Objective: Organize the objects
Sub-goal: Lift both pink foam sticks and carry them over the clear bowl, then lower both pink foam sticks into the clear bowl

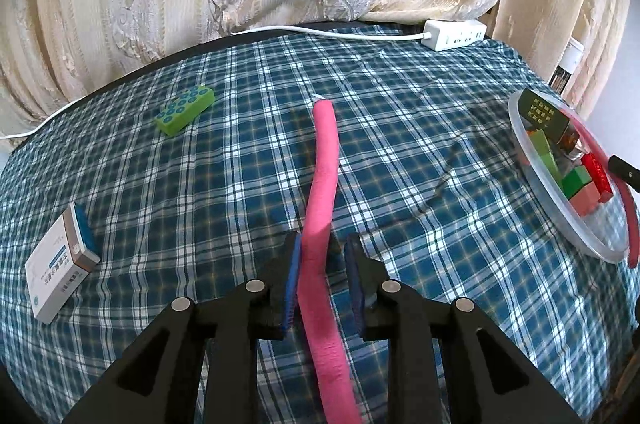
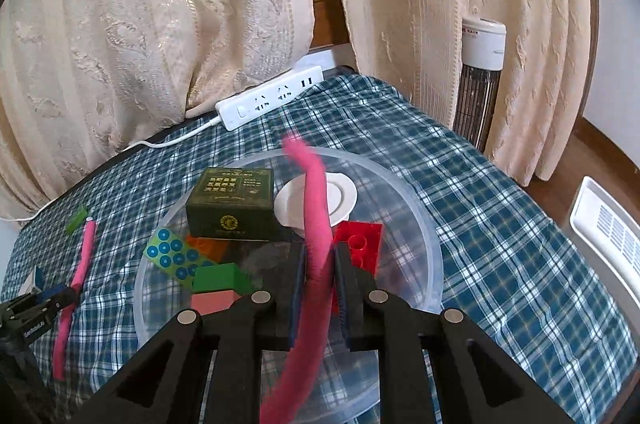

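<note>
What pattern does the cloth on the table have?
The cloth has a blue, white and dark teal check pattern; it shows best in the left wrist view.

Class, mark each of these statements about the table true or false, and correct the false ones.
1. The right gripper clamps a pink foam rod over the clear bowl. True.
2. The dark green box lies on the cloth outside the bowl. False: it sits in the bowl.
3. A second pink rod lies on the checked cloth between the left gripper fingers. True.
4. The power strip is black. False: it is white.
5. A green dotted block lies on the cloth, outside the bowl. True.
</note>
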A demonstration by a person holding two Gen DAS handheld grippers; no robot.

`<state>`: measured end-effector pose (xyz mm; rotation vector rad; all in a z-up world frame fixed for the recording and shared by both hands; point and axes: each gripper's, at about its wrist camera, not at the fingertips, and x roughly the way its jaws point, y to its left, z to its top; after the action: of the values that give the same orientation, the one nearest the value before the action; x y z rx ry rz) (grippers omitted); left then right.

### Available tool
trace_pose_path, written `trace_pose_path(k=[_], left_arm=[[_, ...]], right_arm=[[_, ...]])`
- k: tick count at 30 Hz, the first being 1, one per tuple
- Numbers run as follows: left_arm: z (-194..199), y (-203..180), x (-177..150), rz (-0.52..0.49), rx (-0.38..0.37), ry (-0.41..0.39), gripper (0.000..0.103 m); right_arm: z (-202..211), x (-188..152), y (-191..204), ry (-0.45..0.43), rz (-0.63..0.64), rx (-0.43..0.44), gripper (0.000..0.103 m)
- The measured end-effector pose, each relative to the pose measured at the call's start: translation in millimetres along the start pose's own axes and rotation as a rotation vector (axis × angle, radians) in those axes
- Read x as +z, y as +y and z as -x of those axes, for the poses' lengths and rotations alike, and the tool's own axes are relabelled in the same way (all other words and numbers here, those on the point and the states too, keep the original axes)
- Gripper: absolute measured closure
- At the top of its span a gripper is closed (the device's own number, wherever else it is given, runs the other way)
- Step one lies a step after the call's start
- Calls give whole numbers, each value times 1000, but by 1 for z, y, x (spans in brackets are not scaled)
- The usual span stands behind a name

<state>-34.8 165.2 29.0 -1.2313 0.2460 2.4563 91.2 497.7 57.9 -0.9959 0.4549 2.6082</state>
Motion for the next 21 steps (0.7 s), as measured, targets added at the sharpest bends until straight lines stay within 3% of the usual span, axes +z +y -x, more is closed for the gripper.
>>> trace_pose_path(k=[4,8,12,17,21], left_arm=[[3,-1,1,-5,-3,-15,93],[11,-6,4,-7,-20,-44,97],[17,-11,6,-18,-20,-59,97],[8,-5,5,13,-8,-20,95],[0,1,2,31,13,7,84]], right_arm=[[2,-1,-3,-13,-23,19,78],[5,-2,-5,-23,-46,33,78],[7,-3,-5,-29,-56,56,78],[11,-3,-1,-46,-53,89,77],[12,-4,-1,-51,-61,100,76]])
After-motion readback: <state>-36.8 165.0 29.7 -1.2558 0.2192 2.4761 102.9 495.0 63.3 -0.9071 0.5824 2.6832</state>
